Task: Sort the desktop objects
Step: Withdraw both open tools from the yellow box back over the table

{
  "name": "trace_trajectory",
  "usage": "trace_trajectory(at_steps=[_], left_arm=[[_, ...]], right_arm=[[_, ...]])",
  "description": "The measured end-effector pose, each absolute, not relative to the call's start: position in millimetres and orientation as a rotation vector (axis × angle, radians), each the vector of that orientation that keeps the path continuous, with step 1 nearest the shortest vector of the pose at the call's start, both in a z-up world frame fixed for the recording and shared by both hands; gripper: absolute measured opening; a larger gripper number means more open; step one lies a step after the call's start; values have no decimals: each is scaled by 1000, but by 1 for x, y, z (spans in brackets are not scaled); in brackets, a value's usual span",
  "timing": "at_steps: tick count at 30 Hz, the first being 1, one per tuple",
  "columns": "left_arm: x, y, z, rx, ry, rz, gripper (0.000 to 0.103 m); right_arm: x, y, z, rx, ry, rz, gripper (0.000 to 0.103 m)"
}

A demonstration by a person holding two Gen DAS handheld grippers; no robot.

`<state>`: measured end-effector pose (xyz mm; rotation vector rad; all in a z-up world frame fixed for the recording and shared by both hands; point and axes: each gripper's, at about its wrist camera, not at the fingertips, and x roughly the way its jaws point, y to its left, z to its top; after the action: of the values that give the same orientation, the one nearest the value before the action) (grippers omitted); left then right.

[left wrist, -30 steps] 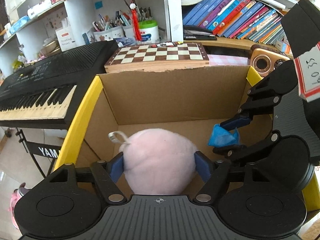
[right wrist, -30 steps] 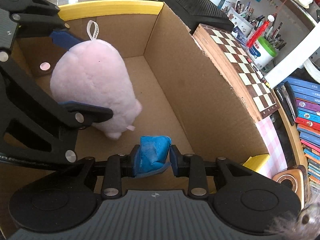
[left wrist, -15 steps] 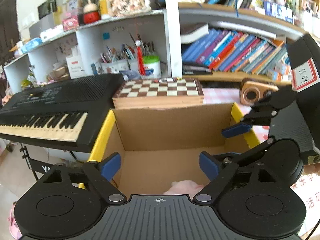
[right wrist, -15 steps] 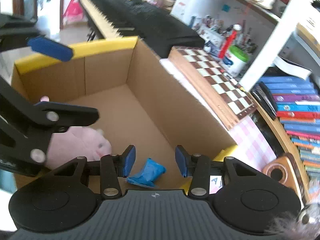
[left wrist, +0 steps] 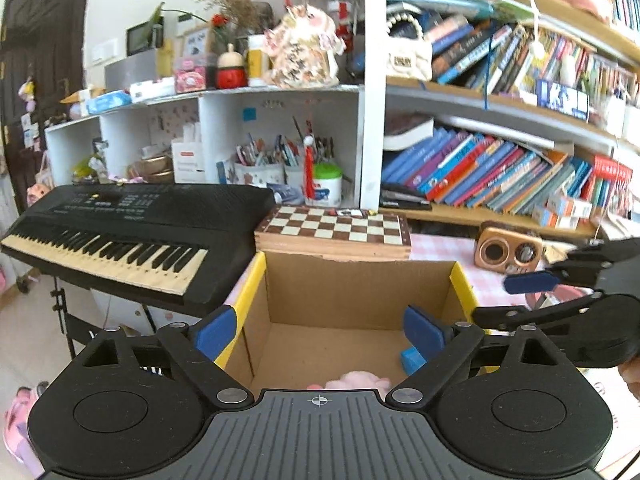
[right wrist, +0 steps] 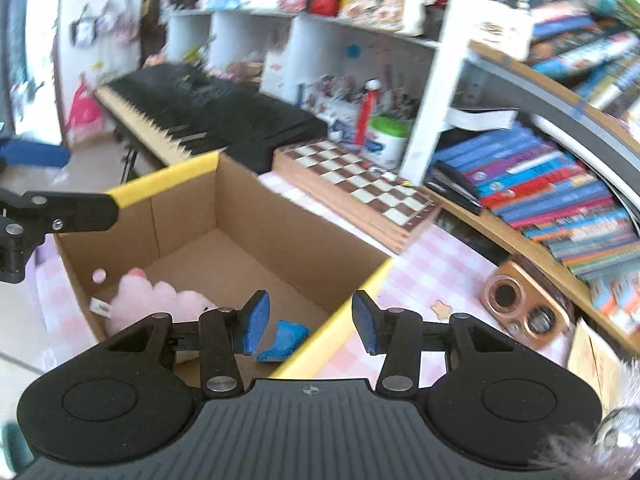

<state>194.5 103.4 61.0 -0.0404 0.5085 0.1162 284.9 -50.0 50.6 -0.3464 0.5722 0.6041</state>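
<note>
A: Lying on the floor of the cardboard box (right wrist: 188,216), the pink plush (right wrist: 160,300) and the blue packet (right wrist: 282,340) sit close together near its front corner, the packet's long axis slanting toward the yellow rim (right wrist: 340,312).

B: The right gripper (right wrist: 306,318) hovers nearer, above that rim, jaws narrowly parted and empty. The left gripper (left wrist: 320,330) is opening wide, nothing between its pads.

A: Open room lies on the pink checked cloth (right wrist: 440,276) beside the box.
</note>
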Motion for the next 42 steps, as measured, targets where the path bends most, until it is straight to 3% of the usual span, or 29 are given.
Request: trace_trajectory(at_steps=[16,42], left_arm=[[110,106,76,-98,443,128,93],[7,82,35,-67,501,133,94]], right_arm=[[189,-115,74,-85,484,370,43],[39,-117,14,-58,543,283,50]])
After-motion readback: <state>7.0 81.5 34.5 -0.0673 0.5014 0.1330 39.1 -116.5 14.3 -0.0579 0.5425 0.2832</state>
